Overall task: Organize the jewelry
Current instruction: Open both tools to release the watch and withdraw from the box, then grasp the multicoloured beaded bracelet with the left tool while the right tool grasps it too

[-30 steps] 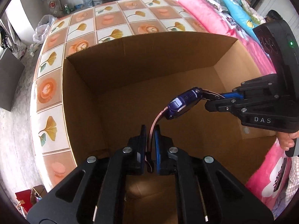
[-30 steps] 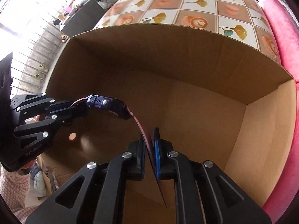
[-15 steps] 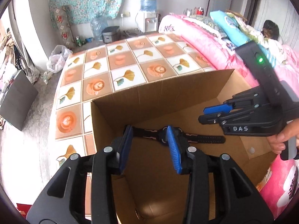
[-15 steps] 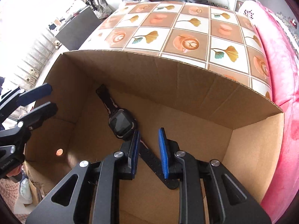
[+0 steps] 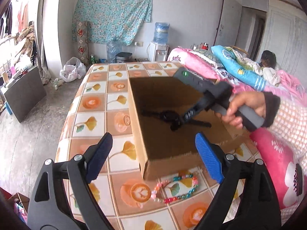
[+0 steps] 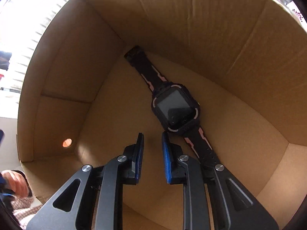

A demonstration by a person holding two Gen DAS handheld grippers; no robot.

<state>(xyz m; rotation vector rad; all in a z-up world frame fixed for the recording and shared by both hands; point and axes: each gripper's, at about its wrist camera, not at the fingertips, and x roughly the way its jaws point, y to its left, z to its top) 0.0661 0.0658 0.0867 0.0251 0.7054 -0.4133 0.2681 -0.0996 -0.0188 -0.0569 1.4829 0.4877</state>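
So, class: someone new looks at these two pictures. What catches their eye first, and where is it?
The black watch lies flat on the floor of the cardboard box, strap running diagonally, just ahead of the open right claw. Outside the box, a bright bead bracelet lies on the flowered table, between the fingers of the wide-open left claw.

Water dispenser (image 5: 158, 47) w/ floral cloth (image 5: 113, 12) behind, pink bedding (image 5: 193, 61) nearby

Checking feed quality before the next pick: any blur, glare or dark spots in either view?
Left wrist view: the right gripper is motion-blurred, the box interior dark. Right wrist view: the watch is sharp, daylight blown out at upper left.
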